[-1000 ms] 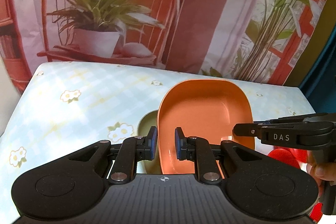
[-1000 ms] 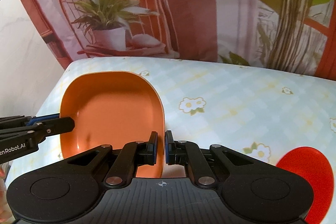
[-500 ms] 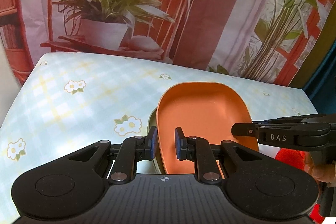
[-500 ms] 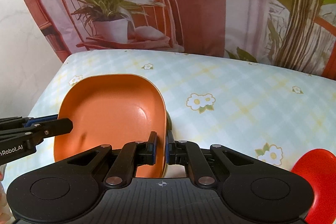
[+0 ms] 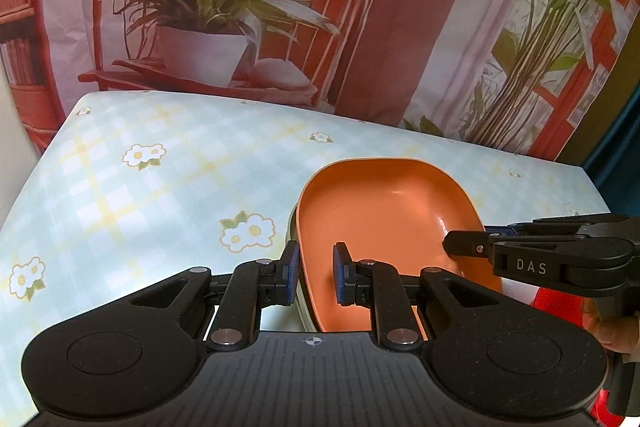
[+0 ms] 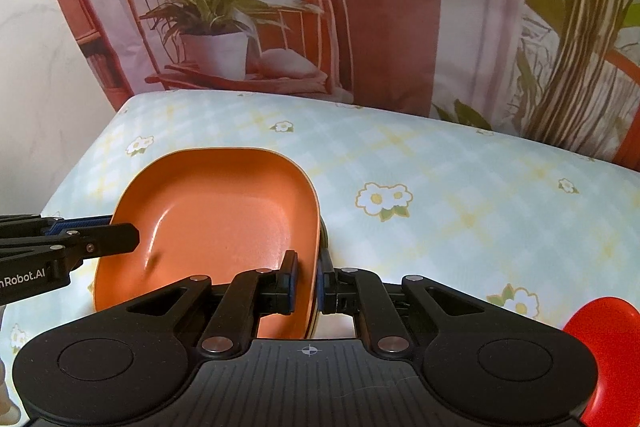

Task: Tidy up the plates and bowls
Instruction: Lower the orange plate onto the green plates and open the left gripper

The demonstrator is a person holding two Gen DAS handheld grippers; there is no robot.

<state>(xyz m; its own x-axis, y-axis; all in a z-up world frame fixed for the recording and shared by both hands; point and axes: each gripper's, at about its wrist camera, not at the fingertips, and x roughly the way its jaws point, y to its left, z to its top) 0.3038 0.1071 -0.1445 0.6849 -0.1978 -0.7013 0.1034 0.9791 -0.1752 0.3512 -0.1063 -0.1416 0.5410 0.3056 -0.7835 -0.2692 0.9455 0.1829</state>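
The table (image 5: 120, 187), under its pale blue and yellow check cloth with white daisies, fills both views, backed by a printed hanging of a red chair and potted plant (image 6: 216, 27). Sitting on it, just ahead of both cameras, is the orange dish (image 5: 384, 219) — a rounded-rectangle shape, glossy inside with a shallow raised wall, its long axis running away from the cameras toward the backdrop, the near short end tucked down by the grippers. It rests nested in a pale cream-green dish (image 5: 292, 227) whose rim peeks out only along the left side. The left gripper (image 5: 314, 277) straddles the orange dish's left rim, one blue-padded finger outside and one inside, with a gap showing on either side of the wall, so the fingers stand apart and are not pressing it. The right gripper (image 6: 306, 283) has its fingers (image 6: 289, 281) drawn in close around the right rim, the wall pinched between the pads; from the left camera it (image 5: 452, 245) reaches in sideways over that same edge. At the far right, a bright red round piece (image 6: 608, 331) lies on the cloth, partly hidden behind the gripper body, well apart from the stacked dishes.
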